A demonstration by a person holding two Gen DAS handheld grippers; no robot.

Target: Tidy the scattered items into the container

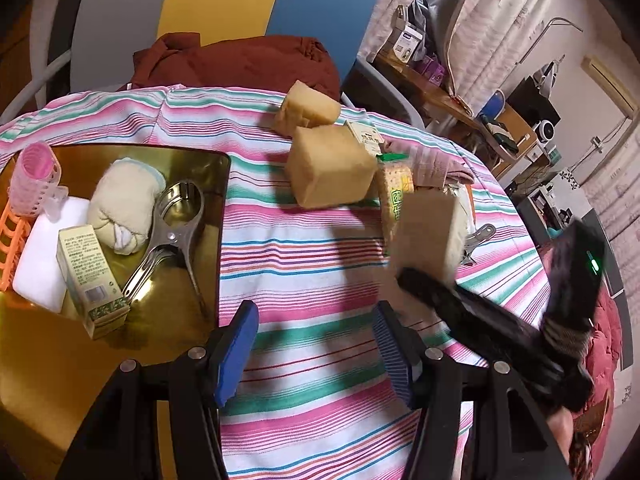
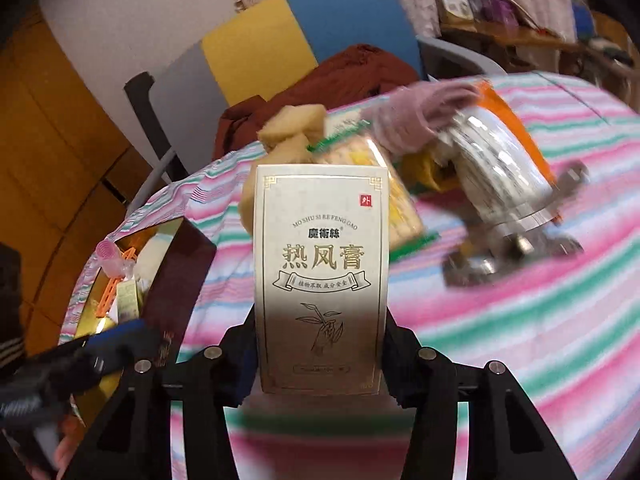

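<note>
Currently the right gripper (image 2: pixel 320 344) clamps a cream printed cardboard box (image 2: pixel 322 264), long axis upright, print facing the camera. Left gripper (image 1: pixel 316 344) fingers gape wide, empty, beside the gold rectangular tray (image 1: pixel 192 160).

Striped tablecloth (image 1: pixel 320 360), colour-block chair (image 1: pixel 224 4) (rust cloth (image 1: pixel 248 64) draped), patterned curtains (image 1: pixel 492 4), cluttered wooden desk (image 1: pixel 436 92).

We are seeing the tray (image 1: pixel 120 152) lying left on the cloth (image 1: pixel 304 264), clip (image 1: pixel 172 236) and sock (image 1: pixel 124 208) in it, sponges (image 1: pixel 328 170) sitting right.
</note>
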